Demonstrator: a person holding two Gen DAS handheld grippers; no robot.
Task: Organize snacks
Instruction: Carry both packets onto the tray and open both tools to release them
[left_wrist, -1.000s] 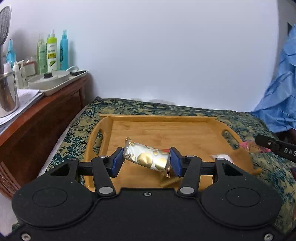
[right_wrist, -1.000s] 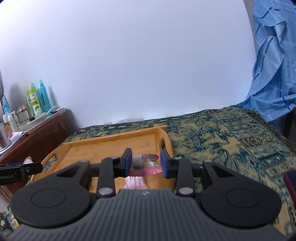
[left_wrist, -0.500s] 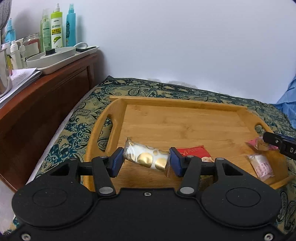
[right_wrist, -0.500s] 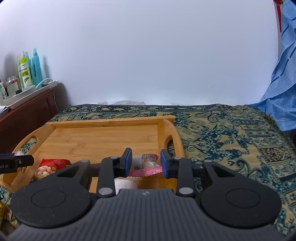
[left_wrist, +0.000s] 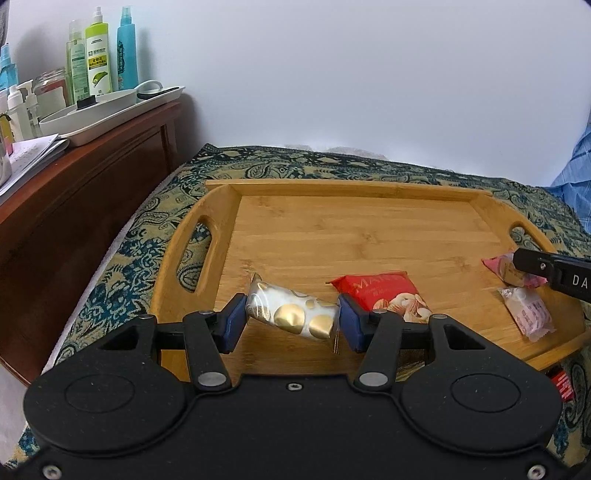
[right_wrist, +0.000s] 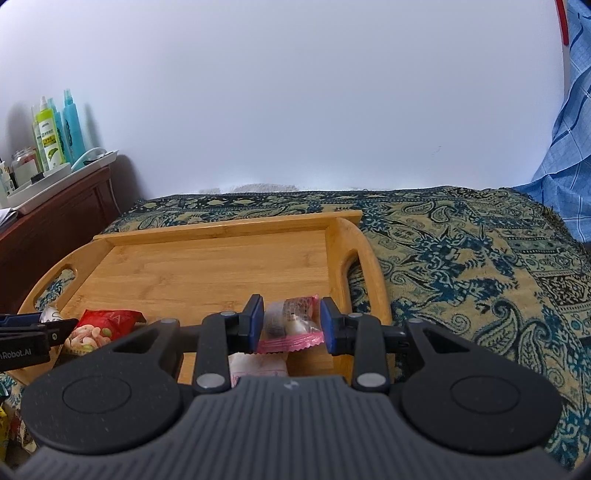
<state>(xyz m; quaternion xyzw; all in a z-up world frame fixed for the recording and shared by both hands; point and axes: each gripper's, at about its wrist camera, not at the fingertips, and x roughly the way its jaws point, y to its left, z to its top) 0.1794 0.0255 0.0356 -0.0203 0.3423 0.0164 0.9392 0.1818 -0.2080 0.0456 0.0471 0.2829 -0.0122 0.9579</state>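
Note:
A bamboo tray (left_wrist: 369, 229) with handle slots lies on a patterned bedspread; it also shows in the right wrist view (right_wrist: 207, 266). My left gripper (left_wrist: 291, 321) is shut on a white packet with gold dots (left_wrist: 288, 314), held over the tray's near left part. My right gripper (right_wrist: 291, 325) is shut on a pink-edged clear snack packet (right_wrist: 291, 325) over the tray's near right part. A red nut packet (left_wrist: 384, 295) lies on the tray, also seen in the right wrist view (right_wrist: 99, 325). A pale pink packet (left_wrist: 528, 314) lies at the tray's right end.
A dark wooden cabinet (left_wrist: 74, 195) stands left of the bed, carrying a white tray (left_wrist: 107, 114) and several bottles (left_wrist: 98, 59). Blue checked cloth (right_wrist: 576, 147) hangs at the right. The patterned bedspread (right_wrist: 480, 266) spreads right of the tray. A red item (left_wrist: 561, 380) lies by the tray's near right corner.
Both grippers have moved forward over the tray, each still holding its packet. The red nut packet and the pale pink packet have come into view.

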